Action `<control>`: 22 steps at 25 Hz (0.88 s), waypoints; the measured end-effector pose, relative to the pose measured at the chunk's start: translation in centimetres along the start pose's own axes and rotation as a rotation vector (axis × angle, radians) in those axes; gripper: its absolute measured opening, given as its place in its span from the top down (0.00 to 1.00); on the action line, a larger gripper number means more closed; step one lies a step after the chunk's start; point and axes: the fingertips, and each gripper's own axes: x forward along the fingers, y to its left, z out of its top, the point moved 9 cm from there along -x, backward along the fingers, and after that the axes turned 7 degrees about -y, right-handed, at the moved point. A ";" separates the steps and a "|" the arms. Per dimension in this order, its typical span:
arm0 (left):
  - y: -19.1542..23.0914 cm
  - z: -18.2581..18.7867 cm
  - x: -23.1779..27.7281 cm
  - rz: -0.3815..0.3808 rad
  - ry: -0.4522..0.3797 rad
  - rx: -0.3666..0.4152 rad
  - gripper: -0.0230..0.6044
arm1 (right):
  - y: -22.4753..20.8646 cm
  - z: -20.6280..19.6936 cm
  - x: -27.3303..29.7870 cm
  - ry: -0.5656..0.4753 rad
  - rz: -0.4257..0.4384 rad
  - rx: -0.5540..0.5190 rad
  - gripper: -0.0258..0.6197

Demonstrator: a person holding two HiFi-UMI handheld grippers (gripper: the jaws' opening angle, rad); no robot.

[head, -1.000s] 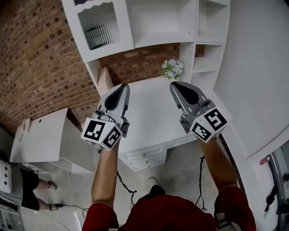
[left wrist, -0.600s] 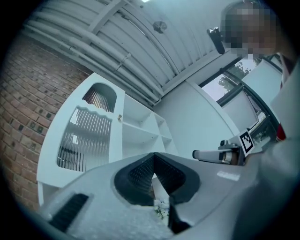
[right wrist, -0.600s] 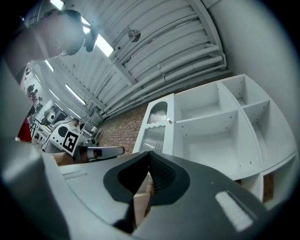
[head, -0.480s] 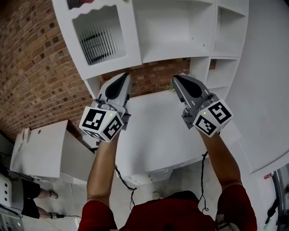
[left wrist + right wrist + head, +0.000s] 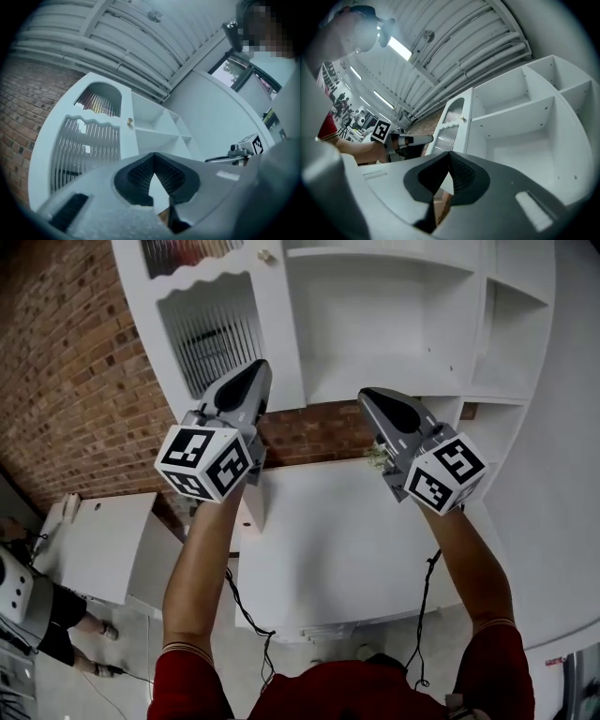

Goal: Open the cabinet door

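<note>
1. Head view showed two bare forearms with red sleeves rising from the bottom edge, each hand carrying a gripper.
2. The left gripper sat left of centre. Its jaws were closed tip to tip with nothing between them, and the left gripper view showed the same.
3. The right gripper sat right of centre, about level with the other and well apart from it. In the right gripper view its jaws were likewise together and empty.
4. Under both lay a white desk, with a small side table at the lower left.
5. Behind the desk stood the white cabinet. Its door, a ribbed panel under scalloped trim, filled the upper left and was shut. The left gripper's tip pointed at its lower right corner without touching it.
6. The knob sat at the door's right edge, near the top of the frame, and neither gripper was on it.
7. Open shelves stood right of the door, and a brick wall ran along the left.
</note>
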 end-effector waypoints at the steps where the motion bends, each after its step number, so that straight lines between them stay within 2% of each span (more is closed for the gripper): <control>1: 0.3 0.3 0.8 0.015 0.000 0.014 0.96 | -0.8 0.1 0.3 0.001 0.010 0.002 0.94; 7: 2.2 2.0 5.5 0.091 0.005 0.069 0.96 | -5.0 0.5 2.2 0.007 0.055 0.029 0.94; 15: 3.8 3.8 9.6 0.180 0.007 0.149 0.95 | -8.4 0.0 2.8 0.001 0.083 0.052 0.94; 22: 5.6 5.5 11.8 0.234 -0.001 0.197 0.85 | -8.9 0.4 3.8 0.012 0.113 0.016 0.94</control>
